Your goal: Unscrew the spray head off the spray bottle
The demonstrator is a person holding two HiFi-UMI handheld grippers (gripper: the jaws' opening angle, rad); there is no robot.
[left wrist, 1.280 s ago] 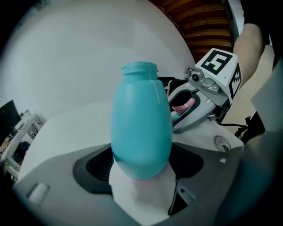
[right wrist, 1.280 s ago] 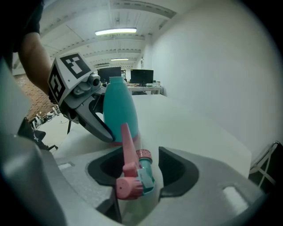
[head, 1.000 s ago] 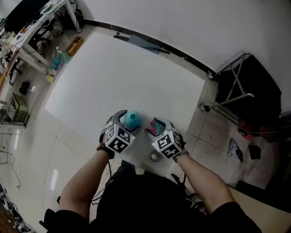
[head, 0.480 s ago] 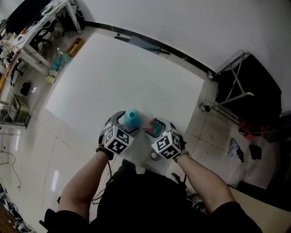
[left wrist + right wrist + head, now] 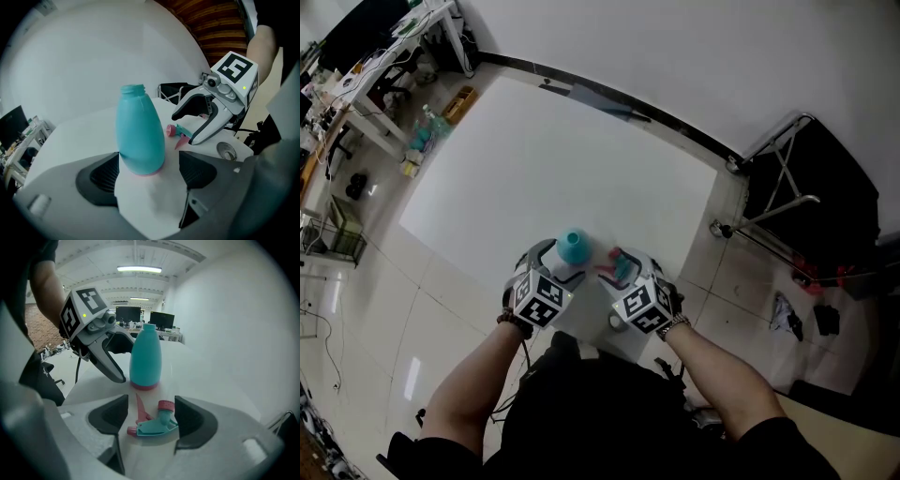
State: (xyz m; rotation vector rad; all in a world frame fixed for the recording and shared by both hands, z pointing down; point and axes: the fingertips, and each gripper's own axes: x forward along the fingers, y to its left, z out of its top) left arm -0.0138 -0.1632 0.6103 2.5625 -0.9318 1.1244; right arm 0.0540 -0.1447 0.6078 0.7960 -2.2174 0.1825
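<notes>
Right gripper [image 5: 150, 414]: open. Jaws have just been opening and stand wide apart. The spray head lies on the desk between them, with no pad pressing on it.
Left gripper [image 5: 147, 171]: open. The bottle's base stands between the jaws. One pad is at or against the base, and a clear gap shows at the other.
Desk [image 5: 534, 159]: white top. Both task items sit close to its near edge, toward the near right corner.
Bottle [image 5: 139, 136]: teal with a pink base, upright on the desk. The threaded neck [image 5: 132, 89] is bare and open.
Spray head [image 5: 154, 425]: teal body with a pink collar and pink trigger. It lies on its side just beside the bottle, on the side toward the desk's right edge, apart from the bottle.
Step in hand: judged complete as to unscrewing. The head is off the neck and set down, so the current step is release.
Next move: draw each gripper straight back toward the near edge. Keep the right jaws wide so no pad drags the head. Clear the left pad from the base without tipping the upright bottle.
</notes>
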